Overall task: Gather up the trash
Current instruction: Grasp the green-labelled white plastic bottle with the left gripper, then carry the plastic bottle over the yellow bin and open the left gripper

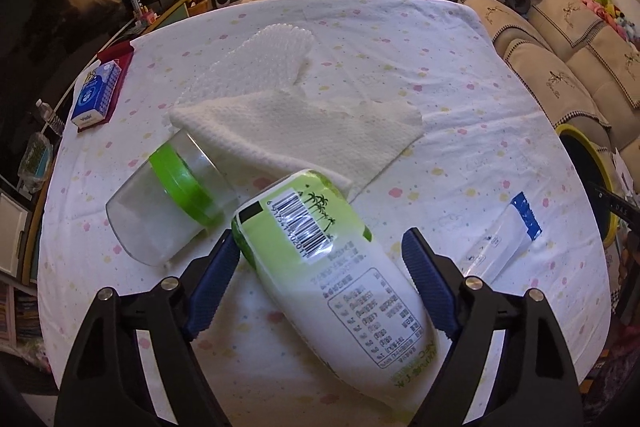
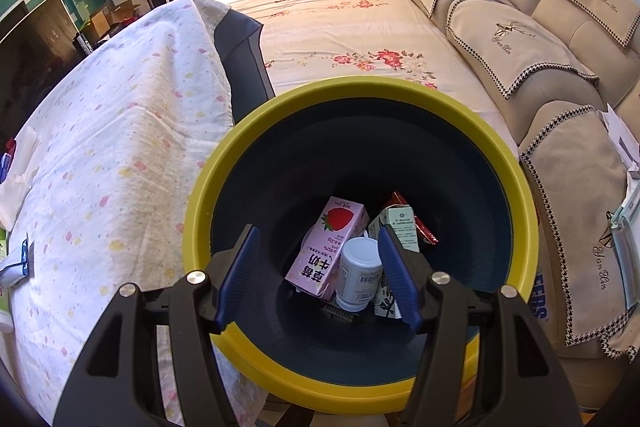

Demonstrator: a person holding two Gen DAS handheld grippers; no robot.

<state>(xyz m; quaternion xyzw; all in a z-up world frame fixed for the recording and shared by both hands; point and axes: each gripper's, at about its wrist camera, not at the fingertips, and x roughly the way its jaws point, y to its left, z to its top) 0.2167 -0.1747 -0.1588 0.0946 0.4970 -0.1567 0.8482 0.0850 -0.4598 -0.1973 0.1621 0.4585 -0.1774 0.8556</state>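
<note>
A green-and-white labelled bottle (image 1: 320,247) lies on its side on the cloth-covered table (image 1: 460,115). My left gripper (image 1: 320,237) straddles it, open: the left pad sits at the bottle's edge and a gap shows at the right pad. A clear jar with a green band (image 1: 168,203), a paper towel (image 1: 304,131) and a white tube with a blue end (image 1: 504,239) lie nearby. My right gripper (image 2: 319,231) hangs open and empty over the yellow-rimmed bin (image 2: 360,87). Inside are a pink strawberry milk carton (image 2: 328,247), a white bottle (image 2: 358,275) and another carton (image 2: 400,223).
A white textured sheet (image 1: 264,59) lies further back on the table, and a blue tissue pack (image 1: 96,95) sits near its left edge. The bin's rim (image 1: 588,155) shows off the table's right side, beside a beige sofa (image 2: 540,59). A floral mattress (image 2: 340,27) lies behind the bin.
</note>
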